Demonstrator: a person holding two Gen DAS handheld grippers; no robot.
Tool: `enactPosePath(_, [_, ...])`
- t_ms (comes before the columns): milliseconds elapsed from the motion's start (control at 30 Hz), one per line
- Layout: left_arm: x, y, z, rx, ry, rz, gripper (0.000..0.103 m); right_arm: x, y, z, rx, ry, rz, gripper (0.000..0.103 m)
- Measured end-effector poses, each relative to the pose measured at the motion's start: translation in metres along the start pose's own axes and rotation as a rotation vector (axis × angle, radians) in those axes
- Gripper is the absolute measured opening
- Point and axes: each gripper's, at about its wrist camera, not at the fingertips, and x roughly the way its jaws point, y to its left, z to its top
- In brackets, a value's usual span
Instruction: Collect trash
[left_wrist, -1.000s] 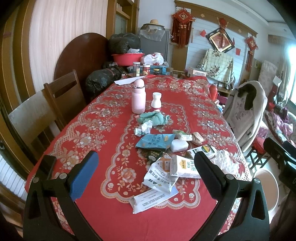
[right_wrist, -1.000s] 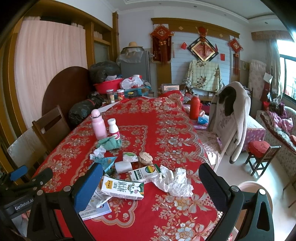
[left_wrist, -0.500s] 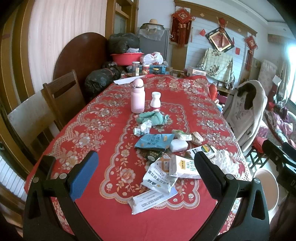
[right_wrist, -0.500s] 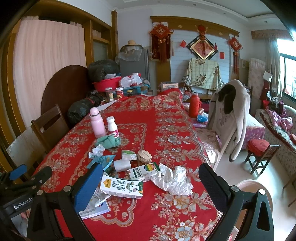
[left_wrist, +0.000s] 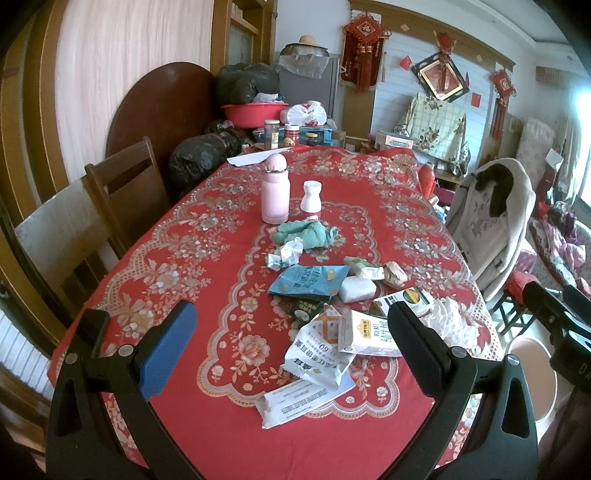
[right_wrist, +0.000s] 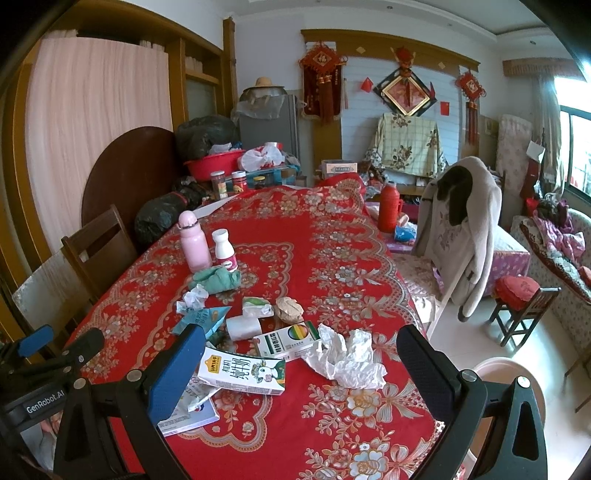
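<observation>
Barely anything changing: both views drifting slightly nearer, litter unmoved. Left tongs (left_wrist: 291, 349) and right tongs (right_wrist: 301, 363) hanging released, gripping nothing. Trash pile around milk carton (right_wrist: 242, 373) on worktop (right_wrist: 332, 236); crumpled paper (right_wrist: 345, 356) just beside carton. Collecting not yet starting.

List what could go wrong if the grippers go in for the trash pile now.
1. The milk carton lies on top of flat wrappers; a grab there may drag several pieces at once or scatter them.
2. The crumpled tissue sits near the table edge, so a nudge could push it off.
3. The pink bottle and small white bottle stand upright just behind the pile and could be toppled.
</observation>
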Motion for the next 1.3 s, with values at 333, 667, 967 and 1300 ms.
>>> enactPosePath(333, [0.000, -0.002, 0.000, 0.000, 0.003, -0.001, 0.103, 0.001, -0.002, -0.001, 0.000, 0.004, 0.000, 0.103])
enactPosePath(667, [0.003, -0.005, 0.001, 0.000, 0.010, -0.004, 0.103, 0.004, -0.006, -0.002, 0.000, 0.017, 0.000, 0.103])
enactPosePath(967, [0.005, -0.008, 0.000, 0.003, 0.018, -0.004, 0.103, 0.008, -0.009, -0.005, 0.006, 0.028, -0.001, 0.103])
enactPosePath(1300, [0.023, -0.015, -0.002, 0.008, 0.056, -0.015, 0.103, 0.018, -0.017, -0.009, 0.017, 0.064, -0.008, 0.103])
